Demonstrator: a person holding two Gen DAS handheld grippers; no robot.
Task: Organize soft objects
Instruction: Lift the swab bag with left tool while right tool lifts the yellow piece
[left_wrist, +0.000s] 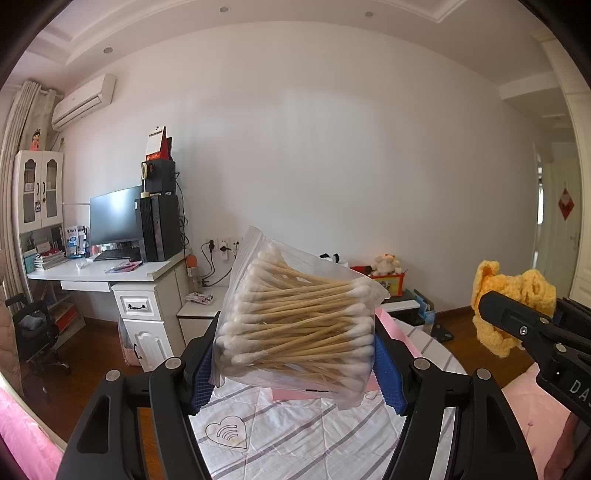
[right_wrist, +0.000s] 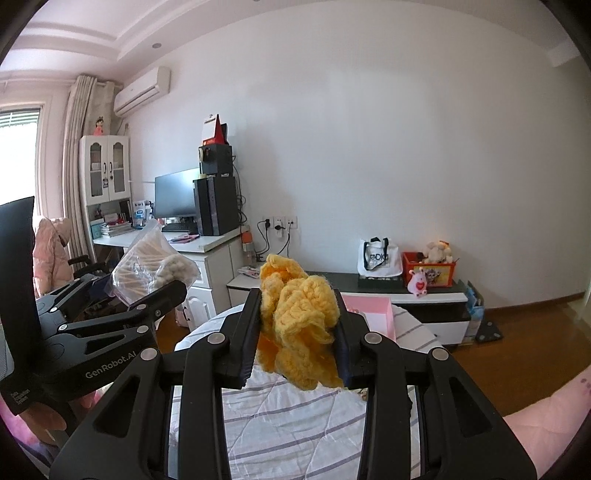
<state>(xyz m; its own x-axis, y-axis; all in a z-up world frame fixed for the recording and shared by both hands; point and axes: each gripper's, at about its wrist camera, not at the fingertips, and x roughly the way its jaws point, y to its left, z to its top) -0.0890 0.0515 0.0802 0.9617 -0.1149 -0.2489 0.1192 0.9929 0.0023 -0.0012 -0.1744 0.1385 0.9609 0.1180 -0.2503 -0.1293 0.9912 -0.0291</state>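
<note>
Both loads up off the bed (left_wrist: 295, 424) for transfer: left gripper (left_wrist: 293, 363) fingers clamp cotton-swab bag (left_wrist: 295, 325) wide; right gripper (right_wrist: 299, 338) fingers pinch yellow knit (right_wrist: 299, 325) narrow.

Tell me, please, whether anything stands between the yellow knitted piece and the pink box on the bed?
Nothing visible does. The right gripper holds the yellow knitted piece above the striped quilt, and the open pink box lies just beyond it.

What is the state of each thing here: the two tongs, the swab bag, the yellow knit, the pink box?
Left tongs: shut on the swab bag.
Swab bag: held up, tilted.
Right tongs: shut on the yellow knit.
Yellow knit: bunched, held up.
Pink box: open, on the bed.
</note>
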